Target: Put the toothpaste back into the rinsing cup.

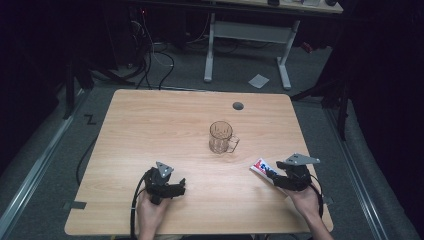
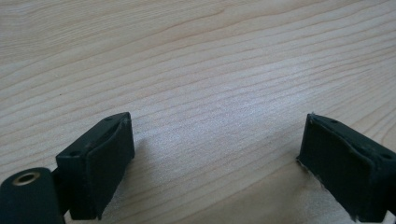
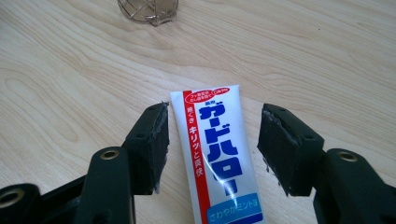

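A white toothpaste tube (image 3: 217, 154) with blue and red lettering lies flat on the wooden table (image 1: 150, 130). My right gripper (image 3: 212, 140) is open, one jaw on each side of the tube, neither pad pressing it. In the high view the tube (image 1: 262, 168) pokes out from under the right gripper (image 1: 286, 179) at the front right. A clear glass mug (image 1: 221, 137) with a handle stands near the table's middle; its base (image 3: 148, 10) appears at the top of the right gripper view. My left gripper (image 2: 215, 154) is open over bare wood, at the front left (image 1: 170, 187).
A small grey round grommet (image 1: 238, 105) sits near the table's far edge. Beyond the table stand a white desk frame (image 1: 245, 45), cables on the floor (image 1: 150, 60) and a scrap of paper (image 1: 258, 80). Dark stands flank both sides.
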`<state>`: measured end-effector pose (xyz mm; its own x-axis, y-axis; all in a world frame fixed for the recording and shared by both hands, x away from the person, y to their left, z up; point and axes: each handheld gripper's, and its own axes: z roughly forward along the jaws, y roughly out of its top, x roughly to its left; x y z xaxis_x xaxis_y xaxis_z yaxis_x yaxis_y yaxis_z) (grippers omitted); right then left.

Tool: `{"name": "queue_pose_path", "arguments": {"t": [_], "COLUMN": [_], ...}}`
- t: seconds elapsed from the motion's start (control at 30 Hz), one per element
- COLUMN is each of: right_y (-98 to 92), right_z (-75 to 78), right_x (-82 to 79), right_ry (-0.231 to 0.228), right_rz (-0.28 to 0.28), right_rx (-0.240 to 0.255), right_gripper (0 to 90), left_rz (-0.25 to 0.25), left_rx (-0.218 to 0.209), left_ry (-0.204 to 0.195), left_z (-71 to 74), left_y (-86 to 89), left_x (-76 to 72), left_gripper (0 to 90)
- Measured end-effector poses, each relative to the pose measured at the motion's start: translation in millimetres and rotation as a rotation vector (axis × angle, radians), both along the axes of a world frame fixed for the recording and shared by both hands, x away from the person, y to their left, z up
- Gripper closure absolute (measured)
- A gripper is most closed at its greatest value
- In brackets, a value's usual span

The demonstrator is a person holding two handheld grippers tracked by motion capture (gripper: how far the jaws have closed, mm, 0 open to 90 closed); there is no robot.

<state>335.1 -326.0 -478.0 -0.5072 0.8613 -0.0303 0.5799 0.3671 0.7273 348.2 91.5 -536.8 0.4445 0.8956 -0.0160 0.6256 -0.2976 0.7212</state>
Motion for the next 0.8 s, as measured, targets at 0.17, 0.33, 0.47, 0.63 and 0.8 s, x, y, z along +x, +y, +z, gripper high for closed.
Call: {"name": "queue_pose_path", "arguments": {"t": [0.17, 0.33, 0.47, 0.63, 0.8], "right_y": [1.5, 4.3, 7.2, 10.5, 13.9], "right_z": [-0.8, -1.8, -3.8, -3.7, -4.3], "right_x": [8.1, 14.4, 19.0, 24.4, 30.3], "right_ry": [0.043, 0.069, 0.099, 0.122, 0.155], "right_rz": [0.019, 0.034, 0.043, 0.057, 0.072], "right_rx": [-0.04, -0.079, -0.11, -0.139, -0.171], "right_gripper": [41.3, 41.0, 40.5, 39.8, 39.0], "left_rz": [0.0, -0.001, -0.001, -0.001, -0.001], "left_rx": [0.0, 0.0, 0.0, 0.0, 0.001], "left_ry": [0.0, -0.002, -0.002, -0.001, -0.002], "left_z": [0.0, -0.1, -0.1, 0.0, 0.0], "left_y": [0.0, -0.2, -0.2, -0.2, -0.2], "left_x": [0.0, 0.0, -0.1, -0.1, -0.1], "left_gripper": [10.3, 10.3, 10.4, 10.4, 10.5]}}
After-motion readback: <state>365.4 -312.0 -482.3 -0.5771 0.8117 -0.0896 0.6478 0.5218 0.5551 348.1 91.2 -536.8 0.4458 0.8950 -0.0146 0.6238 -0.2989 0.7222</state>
